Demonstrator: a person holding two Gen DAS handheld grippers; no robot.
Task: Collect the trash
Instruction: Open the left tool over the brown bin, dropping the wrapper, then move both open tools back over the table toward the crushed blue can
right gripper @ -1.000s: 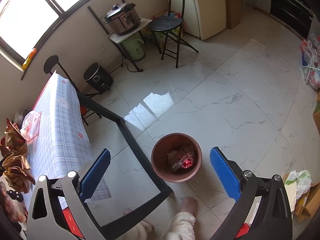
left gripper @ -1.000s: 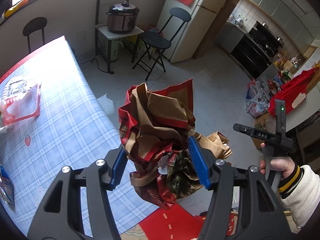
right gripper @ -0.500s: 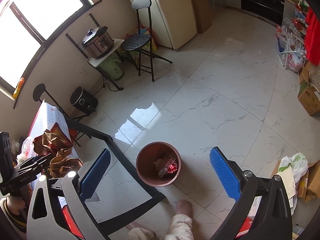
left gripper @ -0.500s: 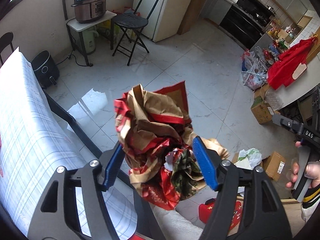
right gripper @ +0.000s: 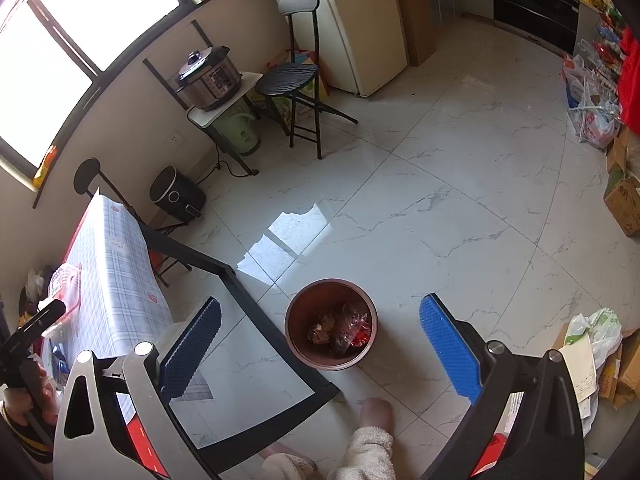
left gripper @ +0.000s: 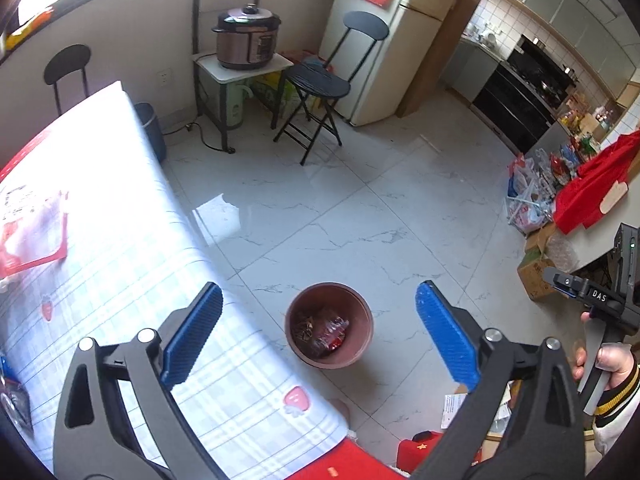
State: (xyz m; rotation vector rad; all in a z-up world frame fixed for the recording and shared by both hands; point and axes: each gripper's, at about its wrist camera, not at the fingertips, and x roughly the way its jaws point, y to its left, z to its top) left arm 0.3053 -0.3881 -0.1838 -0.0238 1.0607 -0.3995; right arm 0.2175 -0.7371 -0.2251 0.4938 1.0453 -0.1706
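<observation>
Bright daylight pours through the window at far left, washing out the desk and glaring off the floor; fisheye edges bend and darken.

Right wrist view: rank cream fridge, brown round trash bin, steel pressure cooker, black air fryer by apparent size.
1. Cream fridge, largest though farthest.
2. Brown round trash bin, boosted by nearness to the camera.
3. Steel pressure cooker and black air fryer look alike in size; not ranking them.
</observation>
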